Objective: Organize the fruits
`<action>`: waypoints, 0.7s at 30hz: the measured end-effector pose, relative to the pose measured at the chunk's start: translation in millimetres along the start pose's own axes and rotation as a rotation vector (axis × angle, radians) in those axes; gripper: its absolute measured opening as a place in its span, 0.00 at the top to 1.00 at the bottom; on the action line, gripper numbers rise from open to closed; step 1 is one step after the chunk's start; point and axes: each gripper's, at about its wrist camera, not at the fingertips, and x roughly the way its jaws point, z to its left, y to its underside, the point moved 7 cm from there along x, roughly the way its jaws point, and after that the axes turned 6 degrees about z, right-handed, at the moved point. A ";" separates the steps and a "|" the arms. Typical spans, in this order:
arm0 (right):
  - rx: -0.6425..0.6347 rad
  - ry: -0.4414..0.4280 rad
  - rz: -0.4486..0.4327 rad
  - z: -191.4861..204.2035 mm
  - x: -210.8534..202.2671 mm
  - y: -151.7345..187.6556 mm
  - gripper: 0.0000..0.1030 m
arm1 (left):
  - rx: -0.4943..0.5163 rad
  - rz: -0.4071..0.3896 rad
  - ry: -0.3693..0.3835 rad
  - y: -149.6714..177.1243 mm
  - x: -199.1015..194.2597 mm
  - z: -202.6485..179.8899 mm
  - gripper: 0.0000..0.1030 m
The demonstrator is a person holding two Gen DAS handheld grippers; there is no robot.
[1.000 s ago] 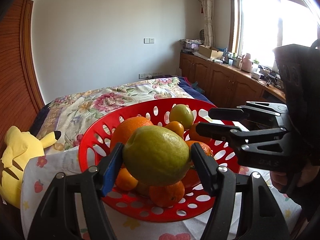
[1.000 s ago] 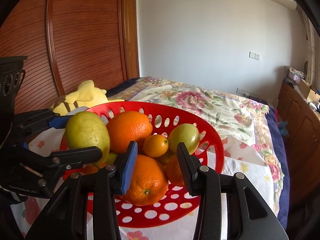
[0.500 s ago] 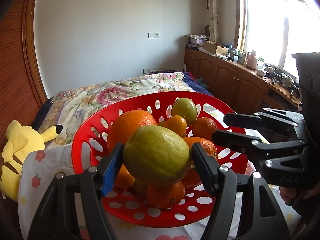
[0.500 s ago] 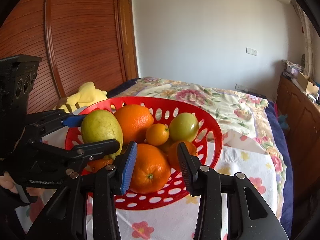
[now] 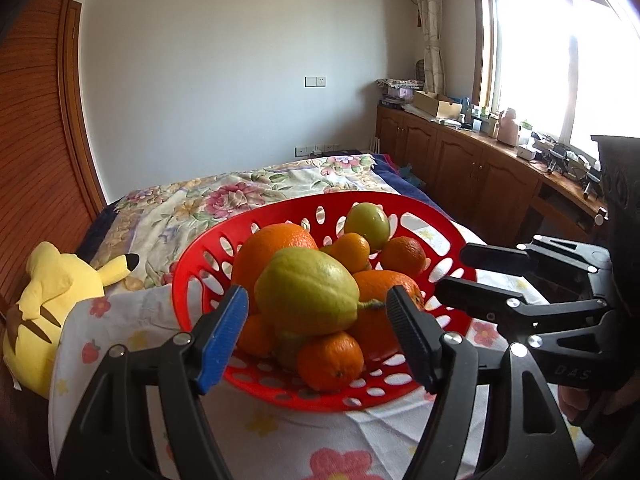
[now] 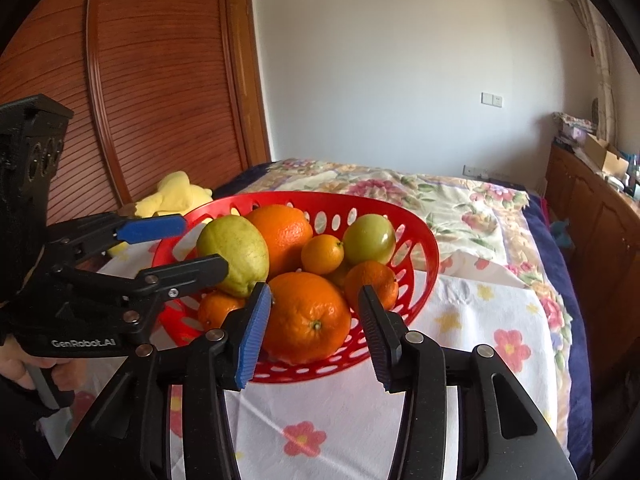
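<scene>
A red perforated basket [image 5: 328, 200] [image 6: 320, 197] holds a heap of fruit on a flowered cloth. A big yellow-green lemon [image 5: 306, 290] [image 6: 234, 258] lies on top of the heap. My left gripper [image 5: 316, 320] [image 6: 200, 246] straddles it, jaws opening, with a gap between each pad and the peel. A large orange [image 6: 308, 316] [image 5: 390, 280] rests at the basket's near rim between the fingers of my right gripper [image 6: 314, 330] [image 5: 452, 274]. Those jaws are opening too; the black pad stands clear of it. Another orange [image 6: 284, 232], a green round fruit [image 6: 369, 239] and small mandarins fill the rest.
A yellow plush toy [image 5: 52, 312] [image 6: 176, 196] lies left of the basket. Behind it stretches a bed with a floral quilt [image 5: 240, 196] [image 6: 440, 196]. Wooden cabinets [image 5: 460, 160] line the right wall under a window. A hand [image 6: 16, 364] holds the left gripper's handle.
Both grippers have let go: the left pads have spread off the lemon, the right pads off the orange. Both fruits now rest on the heap. The grippers have drawn back slightly.
</scene>
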 end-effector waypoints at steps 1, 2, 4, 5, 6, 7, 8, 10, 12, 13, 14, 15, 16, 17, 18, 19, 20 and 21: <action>0.004 0.001 0.000 0.9 -1.2 1.6 0.54 | 0.000 -0.002 -0.002 2.1 -2.4 -0.3 0.29; 0.008 0.001 0.000 2.0 -2.4 4.0 0.54 | 0.001 -0.006 -0.007 5.2 -5.9 -0.6 0.29; 0.011 0.010 -0.003 4.9 -5.9 9.0 0.54 | 0.001 -0.009 -0.010 10.2 -11.9 -0.5 0.29; 0.013 0.014 -0.004 6.0 -7.4 10.7 0.54 | 0.000 -0.011 -0.009 13.5 -15.5 -1.0 0.29; 0.017 0.016 -0.006 7.5 -9.7 13.0 0.54 | -0.002 -0.015 -0.011 17.3 -19.9 -1.7 0.29; 0.020 0.016 -0.008 8.7 -11.5 15.0 0.54 | -0.004 -0.018 -0.016 19.5 -23.4 -1.5 0.29; 0.024 0.020 -0.011 10.4 -14.5 17.6 0.53 | -0.005 -0.026 -0.024 23.3 -28.8 -1.2 0.29; 0.031 0.026 -0.016 11.8 -18.6 20.1 0.52 | -0.005 -0.035 -0.035 28.4 -36.1 -0.3 0.28; 0.039 0.030 -0.020 14.7 -23.5 23.3 0.51 | -0.008 -0.042 -0.042 32.6 -43.0 0.8 0.28; 0.041 0.032 -0.021 16.4 -25.6 24.6 0.51 | -0.012 -0.047 -0.046 35.3 -47.0 1.5 0.27; 0.042 0.035 -0.024 17.8 -28.4 26.0 0.50 | -0.016 -0.053 -0.049 38.0 -51.6 1.4 0.26; 0.042 0.040 -0.029 20.1 -32.6 28.0 0.50 | -0.022 -0.060 -0.050 40.6 -56.9 2.1 0.25; 0.042 0.043 -0.033 21.0 -35.7 29.2 0.49 | -0.026 -0.066 -0.052 42.1 -60.8 2.8 0.24; 0.042 0.048 -0.039 22.5 -39.5 30.1 0.48 | -0.026 -0.070 -0.056 44.3 -65.3 3.0 0.24; 0.045 0.052 -0.045 23.8 -43.6 31.5 0.48 | -0.026 -0.074 -0.068 46.3 -69.6 3.3 0.24; 0.048 0.054 -0.051 25.6 -47.2 32.0 0.46 | -0.028 -0.079 -0.077 48.4 -74.0 3.5 0.24; 0.053 0.057 -0.058 26.9 -51.5 33.1 0.43 | -0.030 -0.090 -0.081 50.0 -80.0 3.4 0.24; 0.057 0.059 -0.065 28.5 -56.2 34.1 0.42 | -0.034 -0.098 -0.082 51.3 -83.9 4.5 0.23</action>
